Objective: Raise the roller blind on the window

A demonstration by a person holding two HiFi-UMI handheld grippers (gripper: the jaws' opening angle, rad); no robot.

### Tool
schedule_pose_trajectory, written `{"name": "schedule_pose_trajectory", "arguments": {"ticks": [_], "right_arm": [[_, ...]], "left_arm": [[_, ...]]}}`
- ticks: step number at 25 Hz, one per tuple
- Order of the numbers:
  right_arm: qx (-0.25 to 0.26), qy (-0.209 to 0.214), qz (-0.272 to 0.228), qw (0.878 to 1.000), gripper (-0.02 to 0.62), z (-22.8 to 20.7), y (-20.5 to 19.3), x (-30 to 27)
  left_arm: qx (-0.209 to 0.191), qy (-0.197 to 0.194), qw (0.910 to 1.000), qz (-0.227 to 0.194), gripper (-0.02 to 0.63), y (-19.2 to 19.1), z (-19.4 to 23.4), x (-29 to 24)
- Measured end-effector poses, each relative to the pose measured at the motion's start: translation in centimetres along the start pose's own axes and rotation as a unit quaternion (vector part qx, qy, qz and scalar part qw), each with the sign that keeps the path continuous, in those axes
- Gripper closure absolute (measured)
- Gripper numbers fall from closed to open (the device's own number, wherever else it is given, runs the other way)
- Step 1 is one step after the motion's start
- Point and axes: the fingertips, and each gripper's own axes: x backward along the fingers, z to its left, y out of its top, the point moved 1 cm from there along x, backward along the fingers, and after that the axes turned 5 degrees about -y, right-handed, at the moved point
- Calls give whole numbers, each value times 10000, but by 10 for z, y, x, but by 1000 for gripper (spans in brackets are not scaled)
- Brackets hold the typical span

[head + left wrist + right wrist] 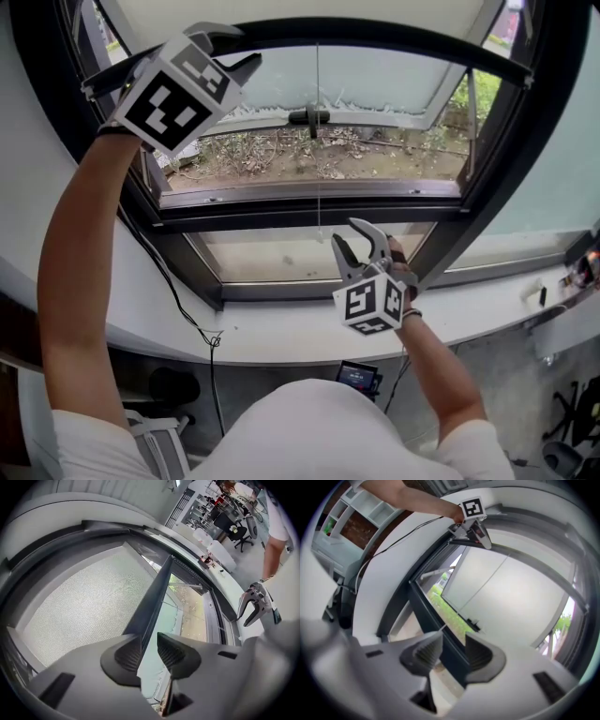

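The roller blind's pale fabric (281, 9) hangs at the top of the window, and in the left gripper view it is a mesh sheet (79, 602). Its dark bottom bar (375, 36) (154, 592) runs across the frame. My left gripper (249, 45) (149, 641) is raised to the bar's left end and shut on it; the bar lies against the left pad. A thin pull cord (318, 187) (480, 585) hangs from the bar. My right gripper (344, 232) (452, 641) stands open low down, with the cord's end beside its left fingertip.
Behind the cord is an outward-opened pane with a dark handle (309, 117). A white sill (281, 328) runs below the window, with a black cable (178, 300) hanging over it. A small screen device (356, 375) sits under the sill. Office chairs (241, 531) stand far right.
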Motion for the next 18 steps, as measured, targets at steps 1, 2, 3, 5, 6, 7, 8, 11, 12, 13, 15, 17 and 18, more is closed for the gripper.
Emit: {"name": "schedule_pose_trajectory", "arguments": {"ticks": [1, 2, 3, 5, 6, 7, 8, 11, 12, 13, 15, 17, 18], "right_arm": [[5, 13, -9, 10000, 448, 1, 0, 0], [5, 26, -15, 10000, 448, 2, 0, -1], [0, 39, -22, 10000, 448, 2, 0, -2], [-9, 70, -40, 10000, 448, 3, 1, -3], [-4, 86, -46, 10000, 448, 4, 1, -4], [4, 101, -49, 9999, 448, 4, 2, -4], [12, 113, -47, 9999, 448, 5, 2, -5], [14, 137, -37, 9999, 448, 7, 1, -7], [13, 145, -43, 9999, 448, 7, 1, -8], [15, 152, -51, 9999, 448, 7, 1, -9], [18, 159, -64, 9999, 448, 8, 2, -10], [10, 171, -80, 9998, 448, 8, 4, -11], [0, 185, -89, 9998, 448, 8, 4, -12]], "left_arm": [[-21, 12, 10000, 13, 488, 1, 2, 0], [-32, 24, 10000, 20, 488, 2, 3, 0], [-40, 36, 10000, 24, 488, 2, 4, 0], [-51, 59, 10000, 28, 488, 3, 6, 0], [-59, 73, 10000, 31, 488, 3, 7, 0], [-78, 99, 9999, 27, 488, 4, 10, 0], [-120, 149, 9998, 10, 488, 7, 13, 1], [-251, 315, 9992, -46, 488, 15, 24, 5], [-263, 327, 9991, -40, 488, 17, 26, 5], [-269, 325, 9991, -28, 488, 17, 28, 6], [-282, 306, 9991, -3, 488, 19, 30, 5], [-286, 280, 9992, 19, 488, 19, 31, 5], [-284, 269, 9992, 26, 488, 19, 31, 5]]}}
